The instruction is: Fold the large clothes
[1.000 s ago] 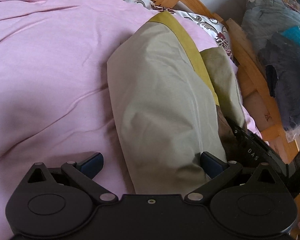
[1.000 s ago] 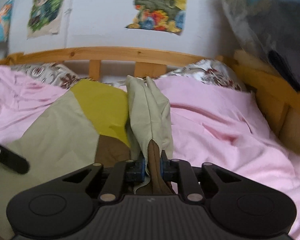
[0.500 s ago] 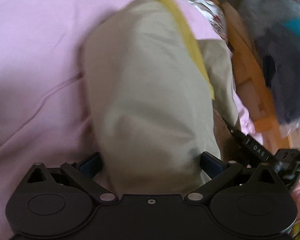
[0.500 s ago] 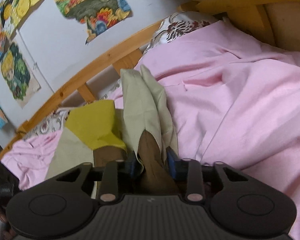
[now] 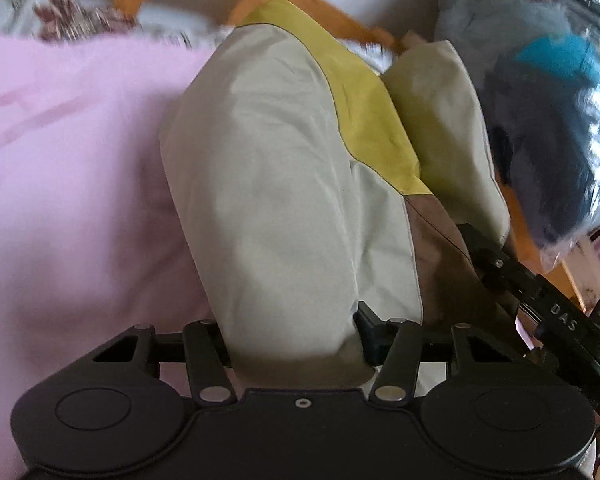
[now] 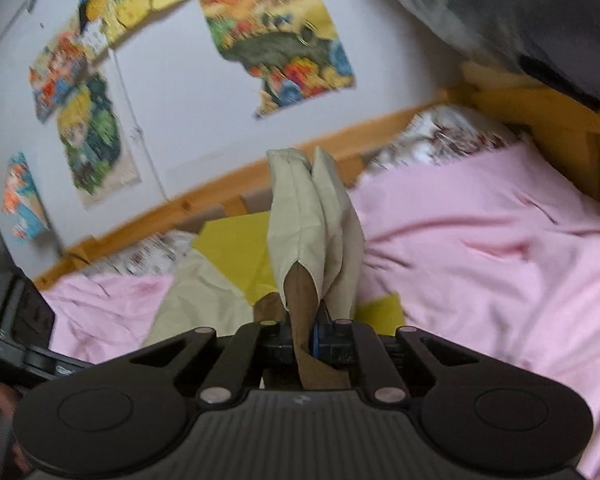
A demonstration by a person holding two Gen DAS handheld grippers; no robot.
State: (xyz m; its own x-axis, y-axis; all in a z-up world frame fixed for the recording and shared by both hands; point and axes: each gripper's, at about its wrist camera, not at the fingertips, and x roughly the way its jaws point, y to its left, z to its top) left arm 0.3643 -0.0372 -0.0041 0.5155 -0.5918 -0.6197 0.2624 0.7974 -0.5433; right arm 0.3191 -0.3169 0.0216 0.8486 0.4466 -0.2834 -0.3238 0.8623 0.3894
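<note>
A large beige garment [image 5: 292, 200] with a yellow band and a brown panel lies on the pink sheet [image 5: 68, 184]. My left gripper [image 5: 292, 336] has a thick beige fold bunched between its fingers, and its jaws are closing on it. My right gripper [image 6: 302, 336] is shut on the brown edge of the garment [image 6: 312, 216], whose beige part rises in two folds in front of it. The right gripper [image 5: 540, 300] shows at the right of the left wrist view. The left gripper [image 6: 16, 340] shows at the left edge of the right wrist view.
A wooden bed rail [image 6: 204, 204] runs along the far side, under a wall with colourful posters [image 6: 284, 40]. A clear bag stuffed with dark and blue clothes [image 5: 548, 120] sits past the bed's right end. A patterned pillow [image 6: 452, 136] lies at the corner.
Both grippers have risen and lifted the garment's near edge off the sheet. The left jaws have narrowed onto the beige fold. The right jaws have tightened on the brown edge, and its view has rolled.
</note>
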